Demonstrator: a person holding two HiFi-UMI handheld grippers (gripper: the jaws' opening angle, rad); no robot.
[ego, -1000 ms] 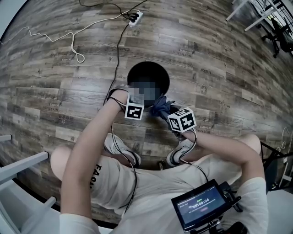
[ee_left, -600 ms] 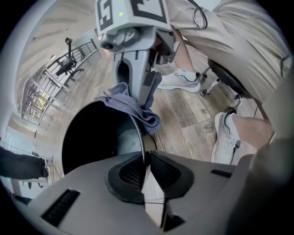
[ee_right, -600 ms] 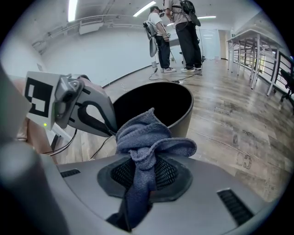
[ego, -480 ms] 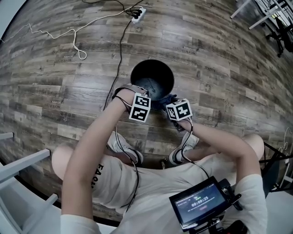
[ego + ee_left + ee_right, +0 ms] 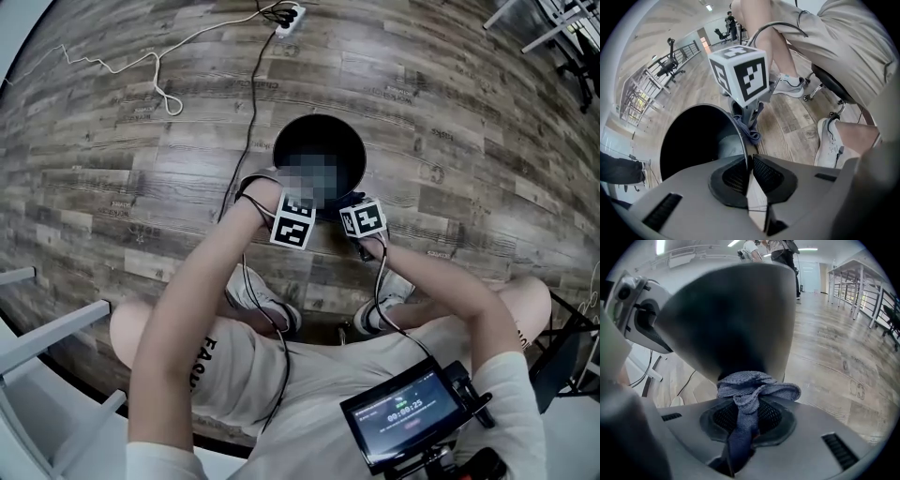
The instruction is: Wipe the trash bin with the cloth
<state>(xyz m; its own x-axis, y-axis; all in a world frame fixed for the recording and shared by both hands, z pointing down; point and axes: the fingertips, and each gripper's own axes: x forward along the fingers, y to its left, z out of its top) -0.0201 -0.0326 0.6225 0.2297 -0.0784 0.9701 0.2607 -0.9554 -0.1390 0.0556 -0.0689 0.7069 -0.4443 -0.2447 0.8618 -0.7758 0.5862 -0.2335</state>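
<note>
Wooden floor (image 5: 450, 112) is bearing the black trash bin (image 5: 349, 150), which is standing upright. The left gripper (image 5: 749, 161) is clamping the bin's near rim; its jaws have just been closing onto the thin wall. The right gripper (image 5: 750, 413) is pinching the blue cloth (image 5: 754, 387) tightly and holding it against the bin's outer wall.

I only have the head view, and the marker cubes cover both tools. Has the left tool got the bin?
Observer: Yes. The left tool has just been closing and now pinches the thin rim of the bin.
Operator: And the other one?
Observer: The right tool clamps the blue cloth, bunched up past its tips.
Operator: Is the cloth inside the bin?
Observer: No, it sits at the outside wall near the rim.
</note>
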